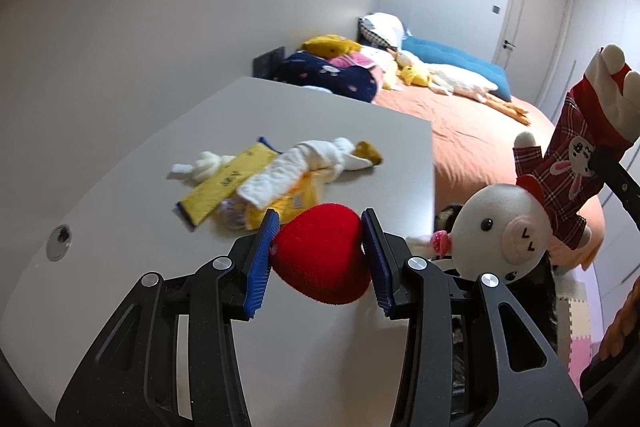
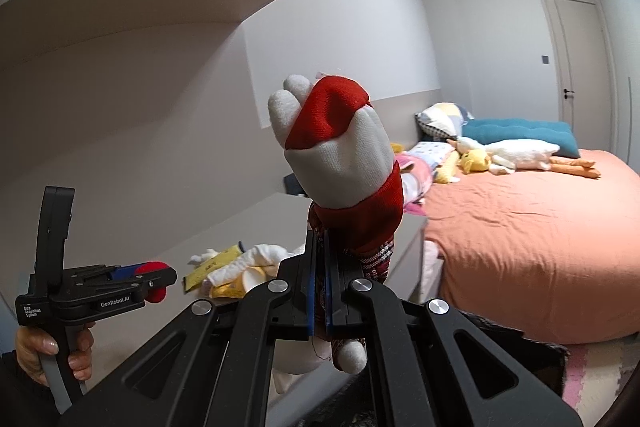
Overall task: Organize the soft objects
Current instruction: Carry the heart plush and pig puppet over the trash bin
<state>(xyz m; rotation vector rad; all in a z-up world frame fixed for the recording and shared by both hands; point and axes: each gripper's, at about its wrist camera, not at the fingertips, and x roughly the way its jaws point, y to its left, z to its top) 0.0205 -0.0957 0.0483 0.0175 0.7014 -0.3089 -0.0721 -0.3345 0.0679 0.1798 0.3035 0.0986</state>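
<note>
Bedroom, grey table [image 1: 320, 131] beside orange bed [image 1: 480, 131] | my left claw [image 1: 322, 247] pinches red plush heart [image 1: 320, 255] above table's near edge | my right claw [image 2: 319, 291] clamped tight on upside-down plush pig doll [image 2: 340, 155], raised, just right of the heart | white plush toy [image 1: 288, 163] on yellow packets [image 1: 224, 183] mid-table.
</note>
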